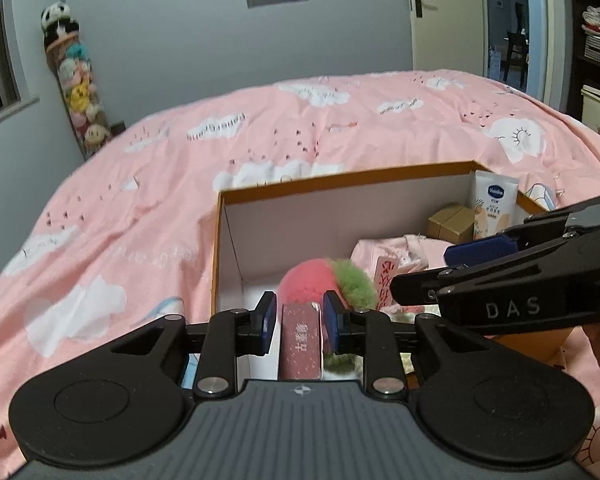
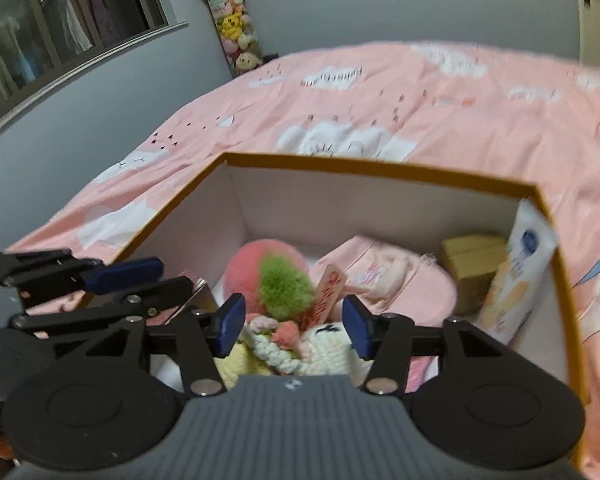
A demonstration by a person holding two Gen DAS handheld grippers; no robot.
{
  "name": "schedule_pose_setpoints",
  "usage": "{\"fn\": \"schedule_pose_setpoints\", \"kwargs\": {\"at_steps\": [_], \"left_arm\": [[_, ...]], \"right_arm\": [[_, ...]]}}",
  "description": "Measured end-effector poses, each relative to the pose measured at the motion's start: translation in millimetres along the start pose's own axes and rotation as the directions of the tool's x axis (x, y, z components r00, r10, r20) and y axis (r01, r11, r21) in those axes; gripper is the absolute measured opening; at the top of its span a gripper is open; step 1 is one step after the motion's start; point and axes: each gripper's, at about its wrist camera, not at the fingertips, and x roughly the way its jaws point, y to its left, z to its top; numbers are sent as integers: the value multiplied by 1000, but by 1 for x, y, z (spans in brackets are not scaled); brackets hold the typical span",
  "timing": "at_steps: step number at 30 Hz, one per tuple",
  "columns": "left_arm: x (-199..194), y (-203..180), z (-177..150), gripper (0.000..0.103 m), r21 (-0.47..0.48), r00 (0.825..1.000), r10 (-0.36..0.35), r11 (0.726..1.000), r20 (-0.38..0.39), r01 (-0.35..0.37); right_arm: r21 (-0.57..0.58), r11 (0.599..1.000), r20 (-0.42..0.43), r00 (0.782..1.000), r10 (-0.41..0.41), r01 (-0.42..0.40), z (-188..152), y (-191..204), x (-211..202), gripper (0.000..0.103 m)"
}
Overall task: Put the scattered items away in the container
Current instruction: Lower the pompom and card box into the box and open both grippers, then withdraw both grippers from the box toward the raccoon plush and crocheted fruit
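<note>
Left wrist view: the left gripper [image 1: 299, 322] occupies the lower centre of the frame, its blue pads [image 1: 269, 320] standing either side of a small dusty-pink box [image 1: 301, 342] with white lettering; a gap shows at the left pad and the right pad lies close against the box, so whether the jaws grasp it or have let go cannot be told. The box hangs over the near left corner of the orange-rimmed cardboard container [image 1: 228, 194], which rests on a bed [image 1: 140, 184] covered by a pink quilt printed with white clouds. Inside the container, from centre to upper right of the frame: a pink-and-green pompom [image 1: 320, 280], a folded pink cloth [image 1: 396, 250], a gold box [image 1: 450, 222] and a white lotion tube [image 1: 494, 206] leaning upright in the far right corner. The right gripper [image 1: 428, 272] enters from the right edge above the container. Right wrist view: the right gripper [image 2: 294, 326] sits at lower centre with jaws released and wide apart, nothing pressed between the pads, above a crocheted cream toy [image 2: 300, 354] lying on the container floor just in front of the pompom [image 2: 268, 276]. A red-lettered tag [image 2: 330, 292] stands between pompom and cloth [image 2: 388, 280]. The left gripper [image 2: 140, 276] shows at the left edge, over the container's near left rim [image 2: 172, 216]. A column of plush toys [image 2: 234, 20] hangs in the upper centre.
</note>
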Motion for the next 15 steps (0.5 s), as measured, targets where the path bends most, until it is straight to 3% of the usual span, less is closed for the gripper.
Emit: {"fn": "schedule_pose_setpoints", "kwargs": {"at_steps": [4, 8, 15], "left_arm": [[-10, -1, 0, 37, 3, 999, 6, 1000, 33, -6], [-24, -2, -3, 50, -9, 997, 10, 1000, 79, -10], [-49, -8, -7, 53, 8, 990, -7, 1000, 141, 6]], "right_arm": [[-43, 998, 76, 996, -47, 51, -5, 5, -16, 66], [-58, 995, 158, 985, -75, 85, -12, 9, -36, 72], [-55, 991, 263, 960, -101, 119, -24, 15, -65, 80]]}}
